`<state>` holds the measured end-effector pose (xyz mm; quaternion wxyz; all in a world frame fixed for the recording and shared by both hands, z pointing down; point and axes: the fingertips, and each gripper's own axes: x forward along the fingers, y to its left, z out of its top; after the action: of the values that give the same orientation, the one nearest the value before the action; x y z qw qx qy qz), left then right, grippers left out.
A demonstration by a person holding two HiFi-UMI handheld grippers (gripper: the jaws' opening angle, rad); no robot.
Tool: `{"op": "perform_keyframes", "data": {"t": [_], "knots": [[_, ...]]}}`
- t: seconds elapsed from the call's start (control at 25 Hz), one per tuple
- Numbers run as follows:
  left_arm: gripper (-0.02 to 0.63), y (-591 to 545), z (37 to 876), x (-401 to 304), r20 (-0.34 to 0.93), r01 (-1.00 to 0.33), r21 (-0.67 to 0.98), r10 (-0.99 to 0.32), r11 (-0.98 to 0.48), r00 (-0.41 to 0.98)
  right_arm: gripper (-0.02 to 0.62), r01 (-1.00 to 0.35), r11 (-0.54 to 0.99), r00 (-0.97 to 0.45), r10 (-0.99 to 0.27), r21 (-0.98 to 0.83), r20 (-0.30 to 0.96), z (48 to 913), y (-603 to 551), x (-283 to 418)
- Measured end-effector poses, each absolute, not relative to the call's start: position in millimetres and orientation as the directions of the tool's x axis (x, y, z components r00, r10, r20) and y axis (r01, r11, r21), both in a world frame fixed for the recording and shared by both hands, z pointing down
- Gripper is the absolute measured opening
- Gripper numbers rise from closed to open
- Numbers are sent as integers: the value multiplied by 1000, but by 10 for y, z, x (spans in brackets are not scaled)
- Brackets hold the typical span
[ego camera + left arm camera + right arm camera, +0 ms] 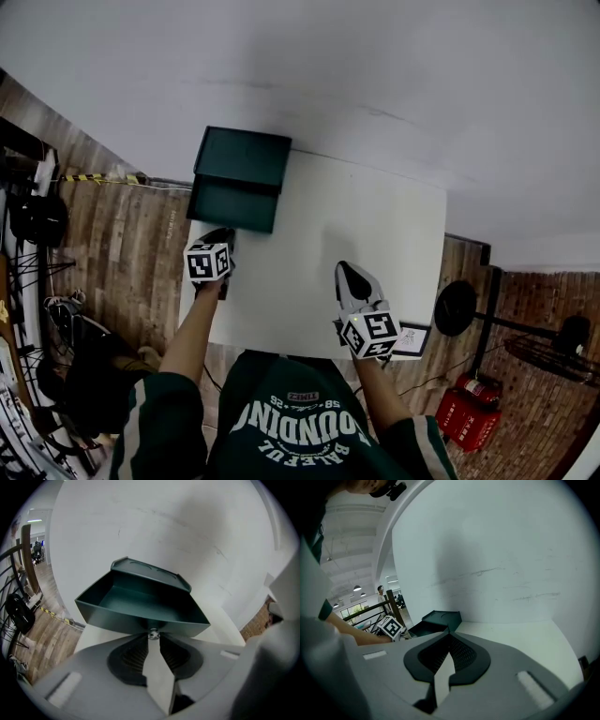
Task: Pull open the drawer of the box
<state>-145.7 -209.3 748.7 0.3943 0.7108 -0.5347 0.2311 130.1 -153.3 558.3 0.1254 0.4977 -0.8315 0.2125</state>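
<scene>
Drawer knob (153, 633) pinched between left gripper (153, 638) tips

A white table (375, 234) stands against a white wall (375, 75) on wood-plank floor (131, 234).

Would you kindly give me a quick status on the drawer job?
Left gripper shut on the knob. Right gripper shut, empty, above the table. Drawer well out of the green box. Nothing in the way.

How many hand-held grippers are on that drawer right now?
1. The left hand-held gripper is closed on the drawer knob; the right hand-held gripper hangs over the table, shut and empty.
</scene>
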Motion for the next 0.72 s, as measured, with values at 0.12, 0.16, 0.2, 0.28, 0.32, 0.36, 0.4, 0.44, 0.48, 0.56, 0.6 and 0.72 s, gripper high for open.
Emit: {"op": "perform_keyframes", "data": {"t": [0.12, 0.16, 0.2, 0.28, 0.32, 0.36, 0.4, 0.44, 0.48, 0.56, 0.6, 0.72], "knots": [[132, -2103, 7469, -1431, 743, -938, 324, -581, -121, 331, 2, -880, 417, -475, -774, -228, 418, 5574, -1478, 1322], [132, -2101, 7468, -1433, 746, -939, 322, -578, -121, 331, 2, -880, 417, -475, -775, -227, 417, 5564, -1456, 1327], [132, -2097, 7470, -1442, 749, -940, 320, -575, -120, 328, 2, -880, 417, -475, -776, -227, 415, 5554, -1434, 1328], [132, -2093, 7487, -1473, 756, -942, 318, -570, -109, 322, 2, -879, 419, -476, -776, -228, 413, 5535, -1399, 1329], [132, -2092, 7502, -1486, 759, -942, 319, -568, -102, 319, 2, -879, 419, -477, -776, -228, 413, 5531, -1386, 1335], [132, -2086, 7522, -1493, 763, -943, 319, -563, -97, 316, 2, -879, 419, -477, -776, -229, 413, 5532, -1376, 1347], [132, -2077, 7542, -1491, 767, -943, 318, -558, -98, 317, 2, -879, 418, -476, -776, -229, 413, 5536, -1367, 1363], [132, -2068, 7550, -1479, 767, -942, 319, -555, -105, 322, 2, -880, 417, -476, -776, -229, 414, 5540, -1360, 1382], [132, -2060, 7544, -1458, 762, -940, 322, -556, -117, 330, 2, -880, 416, -475, -777, -229, 414, 5543, -1354, 1401], [132, -2022, 7492, -1422, 750, -935, 327, -565, -135, 344, 2, -880, 416, -474, -778, -228, 412, 5538, -1350, 1430], [132, -1992, 7445, -1416, 747, -936, 322, -569, -142, 344, 2, -880, 418, -475, -780, -226, 408, 5526, -1354, 1439], [132, -1920, 7198, -1385, 722, -931, 326, -592, -167, 359, 2, -876, 430, -482, -786, -219, 387, 5448, -1392, 1443]]}}
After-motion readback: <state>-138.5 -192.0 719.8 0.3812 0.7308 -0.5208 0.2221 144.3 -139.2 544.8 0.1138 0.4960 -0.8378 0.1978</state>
